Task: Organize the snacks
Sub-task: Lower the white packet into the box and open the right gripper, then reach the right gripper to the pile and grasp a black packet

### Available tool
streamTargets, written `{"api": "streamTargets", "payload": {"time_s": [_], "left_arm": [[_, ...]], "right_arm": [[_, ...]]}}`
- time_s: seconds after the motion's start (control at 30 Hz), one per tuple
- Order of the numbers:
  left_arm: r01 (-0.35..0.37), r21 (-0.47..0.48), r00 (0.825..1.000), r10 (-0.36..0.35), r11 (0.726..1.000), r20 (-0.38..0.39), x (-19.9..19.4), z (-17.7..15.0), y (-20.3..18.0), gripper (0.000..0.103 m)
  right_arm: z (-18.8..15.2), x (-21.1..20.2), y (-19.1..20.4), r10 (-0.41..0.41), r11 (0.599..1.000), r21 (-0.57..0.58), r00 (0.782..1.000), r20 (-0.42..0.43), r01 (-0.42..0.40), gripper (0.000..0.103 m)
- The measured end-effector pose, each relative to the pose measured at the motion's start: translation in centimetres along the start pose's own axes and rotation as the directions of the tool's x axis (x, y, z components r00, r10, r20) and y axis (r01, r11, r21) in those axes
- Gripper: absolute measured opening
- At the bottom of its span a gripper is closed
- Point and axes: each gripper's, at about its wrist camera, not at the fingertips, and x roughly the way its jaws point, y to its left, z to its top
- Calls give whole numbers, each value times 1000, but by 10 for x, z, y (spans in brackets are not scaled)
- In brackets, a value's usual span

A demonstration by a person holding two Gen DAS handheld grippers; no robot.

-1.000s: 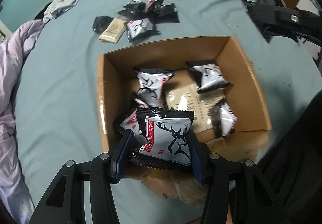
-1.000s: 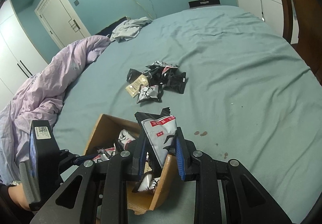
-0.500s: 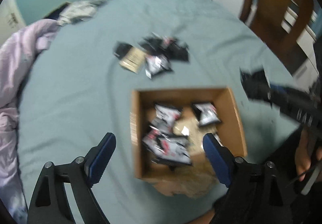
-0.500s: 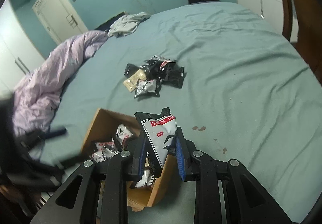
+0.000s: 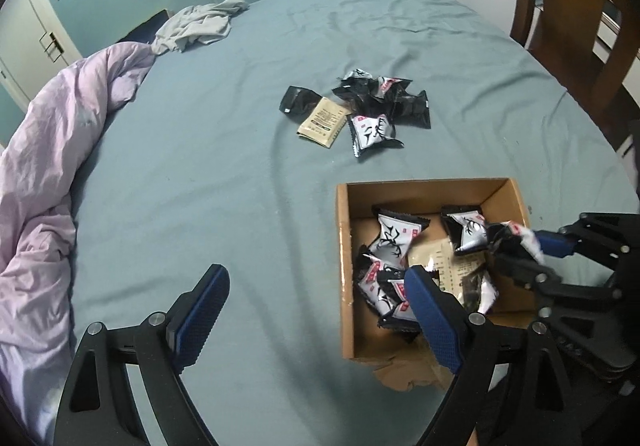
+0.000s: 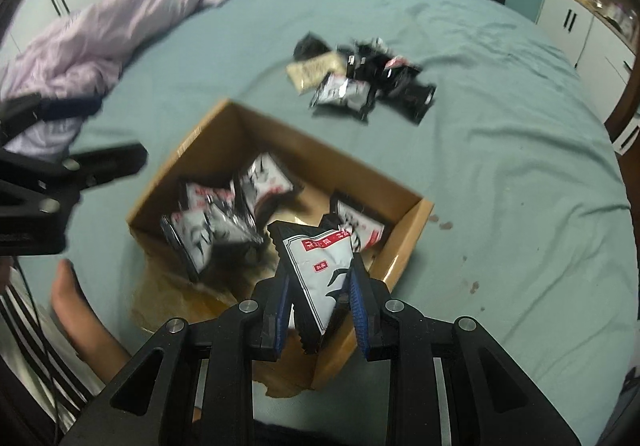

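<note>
on the teal bed [image 5: 224,173] sits a cardboard box [image 5: 343,266] of snack packets, where the right gripper [image 6: 320,298] hangs with fingers clamped on a snack packet [image 6: 320,266], the left gripper [image 5: 316,310] empty, fingers wide apart, loose packets [image 5: 360,109] beyond.

Box [image 5: 344,246] sits on bed [image 5: 240,185], several snack packs [image 5: 394,242] inside. Loose pack pile [image 5: 360,109] on bed behind box. Duvet [image 5: 52,149] far left, chair [image 5: 568,5] right rear, crumpled cloth [image 5: 200,23] at rear.
</note>
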Motion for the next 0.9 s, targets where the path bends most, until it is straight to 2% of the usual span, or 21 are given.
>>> {"api": "streamTargets", "payload": {"time_s": [0.13,0.23,0.3,0.37,0.43,0.5,0.7,0.8,0.9], "left_arm": [[2,15,1000,-2,1000,-6,1,-1,-4,90],[-5,21,1000,5,1000,-10,2,-2,-5,90],[-4,15,1000,4,1000,-12,2,-2,-4,90],[-3,10,1000,3,1000,-11,1,-2,-4,90],[-7,11,1000,7,1000,-9,1,-3,-4,90],[-10,13,1000,11,1000,-9,2,-3,-5,90],[-9,24,1000,9,1000,-2,0,-4,-9,90],[-19,48,1000,19,999,12,-3,-3,-15,90],[-8,58,1000,7,998,23,-6,-2,-20,90]], "right_arm": [[7,12,6,-34,999,-16,998,-50,33,26],[9,10,4,-5,1000,12,999,-42,5,26],[9,5,1,35,999,41,999,-18,-35,30],[8,-6,-6,62,995,78,998,31,-65,48],[3,-19,-14,71,991,109,994,88,-81,60],[-1,-31,-21,80,986,137,987,140,-99,64],[-11,-63,-58,-51,959,282,964,261,-25,74],[-15,-70,-78,-96,931,364,954,285,-15,78],[-11,-69,-91,-115,917,399,954,278,-5,79]]}}
